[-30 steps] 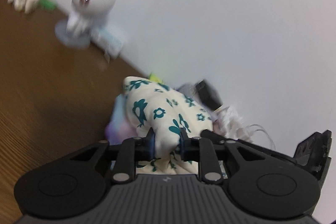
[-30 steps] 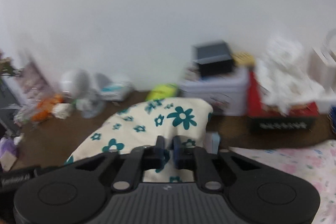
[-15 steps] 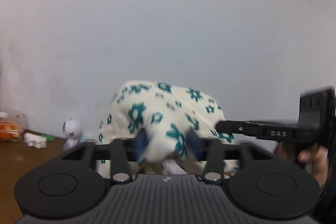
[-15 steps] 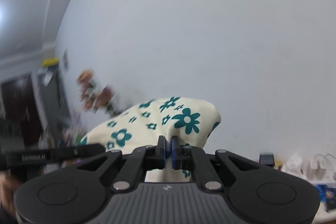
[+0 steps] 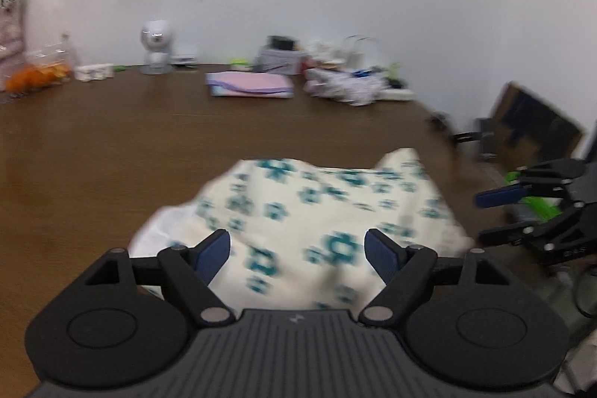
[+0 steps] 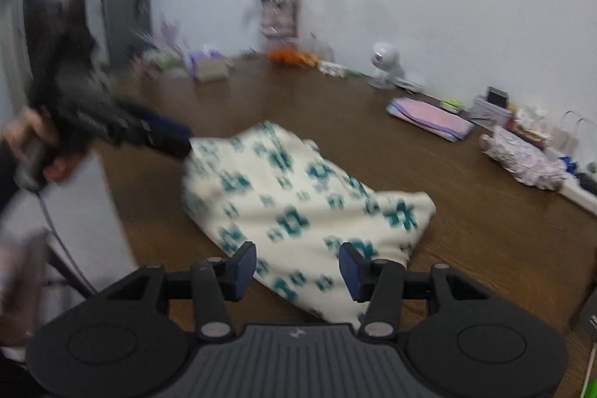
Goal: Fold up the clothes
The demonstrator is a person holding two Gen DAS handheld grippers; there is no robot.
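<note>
Floral garment (image 5: 321, 211) lying crumpled on the brown tabletop (image 5: 112, 137), lower centre of both views. Left gripper (image 5: 297, 248) and right gripper (image 6: 297, 265) above its near edge, fingers (image 6: 242, 265) spread apart, released. Folded pink cloth (image 5: 252, 84) well apart, upper centre.

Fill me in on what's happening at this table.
A person is folding clothes with a handheld gripper in each hand. The cream garment with teal flowers lies in a loose heap on the brown table. The left gripper and the right gripper are both open and holding nothing. A folded pink garment sits near the wall, beside a crumpled one.
</note>
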